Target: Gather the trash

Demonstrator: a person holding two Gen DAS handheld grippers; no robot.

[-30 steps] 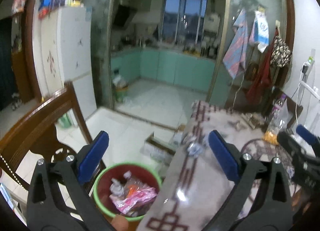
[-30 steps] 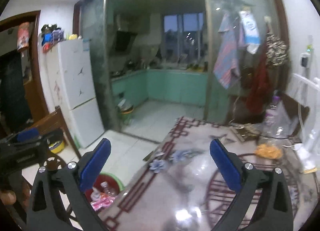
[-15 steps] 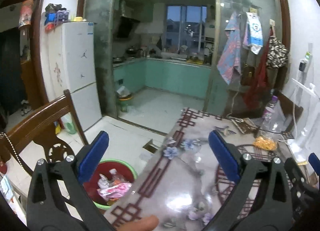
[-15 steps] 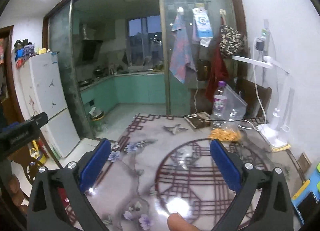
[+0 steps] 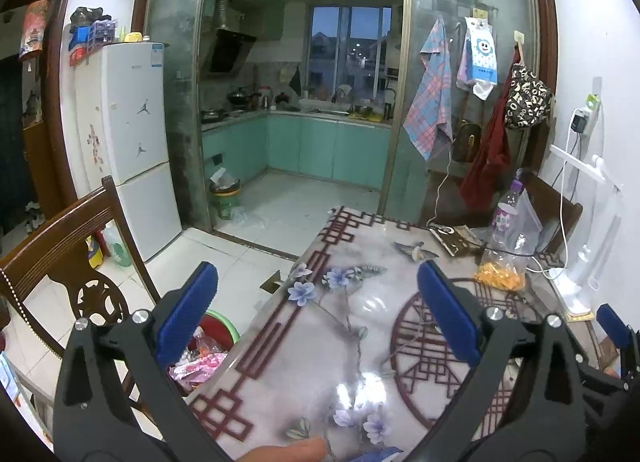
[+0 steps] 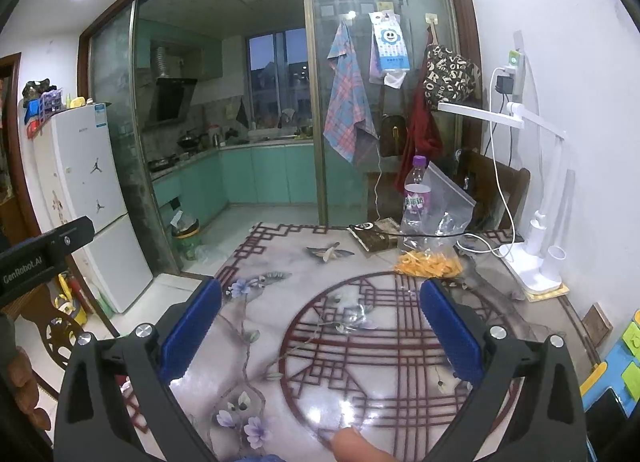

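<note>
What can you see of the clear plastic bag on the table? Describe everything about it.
The clear plastic bag is transparent and crinkled, standing slumped at the table's far end. Orange-yellow pieces fill its bottom. It leans against a purple-capped bottle, and a black cable crosses its front.

Your trash bin (image 5: 218,328) is half hidden behind the table edge (image 5: 256,326) and left finger. Wrappers (image 5: 200,366) inside unreadable. Your fingertip (image 6: 356,446) is cut off by the frame bottom. Bottle (image 6: 416,202) label too small to read.
</note>
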